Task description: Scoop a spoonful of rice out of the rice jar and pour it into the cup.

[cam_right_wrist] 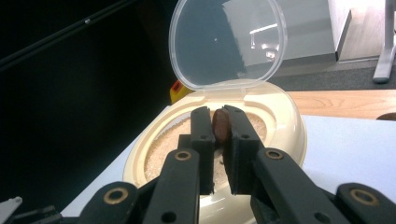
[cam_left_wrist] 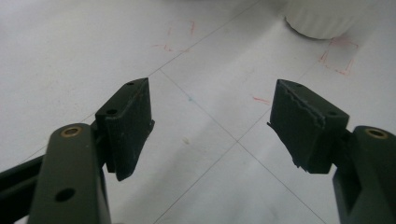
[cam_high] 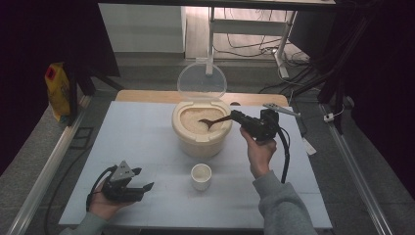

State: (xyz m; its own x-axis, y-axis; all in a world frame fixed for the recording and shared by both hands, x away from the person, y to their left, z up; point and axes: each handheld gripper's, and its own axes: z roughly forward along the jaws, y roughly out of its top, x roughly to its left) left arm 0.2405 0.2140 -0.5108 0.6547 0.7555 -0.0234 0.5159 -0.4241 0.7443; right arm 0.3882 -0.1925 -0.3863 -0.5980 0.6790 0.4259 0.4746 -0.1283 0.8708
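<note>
Right gripper is pinching a spoon in the bin's rice at frame centre; cup is waiting empty; left gripper is lying spread, lower left.

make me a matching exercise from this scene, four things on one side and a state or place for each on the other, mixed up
Things:
1. left gripper
2. right gripper
3. clear lid
4. small white cup

States or places:
A. flipped up, standing open behind the rice
B. shut on a brown spoon
C. open, holding nothing, low over the table
D. standing on the table in front of the rice container

Pairs: 1-C, 2-B, 3-A, 4-D
</note>
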